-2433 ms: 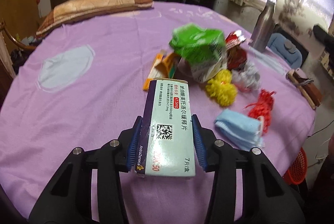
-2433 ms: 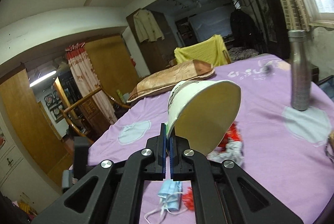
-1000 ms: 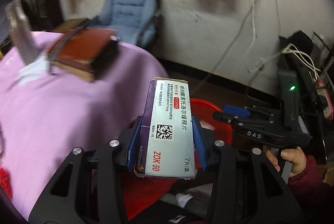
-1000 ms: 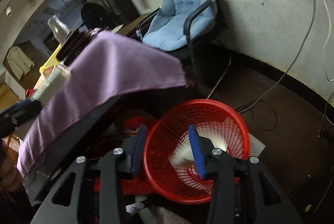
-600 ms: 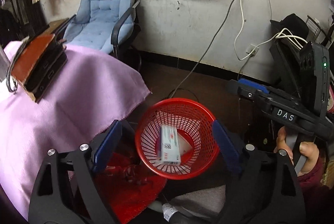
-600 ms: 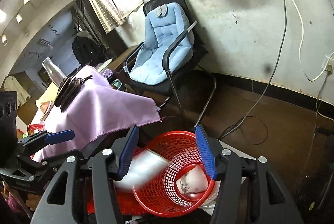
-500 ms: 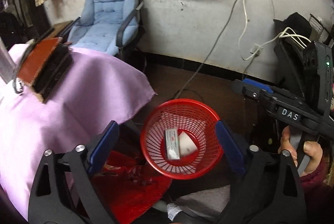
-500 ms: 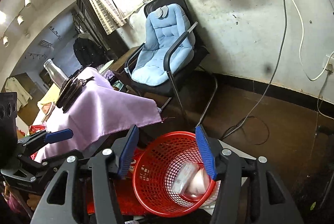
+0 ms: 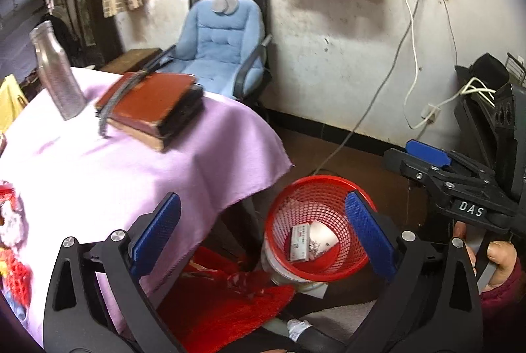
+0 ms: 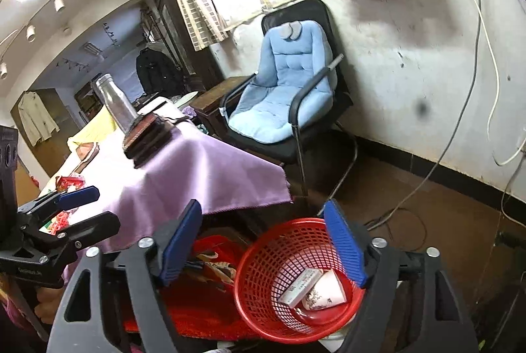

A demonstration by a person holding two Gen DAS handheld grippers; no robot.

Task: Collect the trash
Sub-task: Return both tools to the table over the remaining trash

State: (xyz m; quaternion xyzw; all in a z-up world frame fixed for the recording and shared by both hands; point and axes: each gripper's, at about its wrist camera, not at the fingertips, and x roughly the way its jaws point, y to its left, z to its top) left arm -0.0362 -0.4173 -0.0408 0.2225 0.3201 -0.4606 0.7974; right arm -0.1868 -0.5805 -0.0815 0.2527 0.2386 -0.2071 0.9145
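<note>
Both pieces of trash have left the grippers since the earlier frames: the medicine box (image 9: 300, 242) and the paper cup (image 9: 323, 238) now lie side by side in the bottom of the red mesh wastebasket (image 9: 342, 267), the box to the left of the cup. Jaws on the left gripper (image 9: 263, 231) have just been opening and stand wide apart with nothing between them, framing the basket below. Those of the right gripper (image 10: 263, 243) have likewise just been opening and hold nothing; the basket (image 10: 263, 297) shows past its right finger, with box (image 10: 300, 286) and cup (image 10: 327, 294) inside. Beside the basket hangs the corner of the purple tablecloth (image 9: 138, 169), bearing stacked brown books (image 9: 151, 105) and a steel bottle (image 9: 57, 70). Behind stands a chair with a blue cushion (image 9: 220, 40).
</note>
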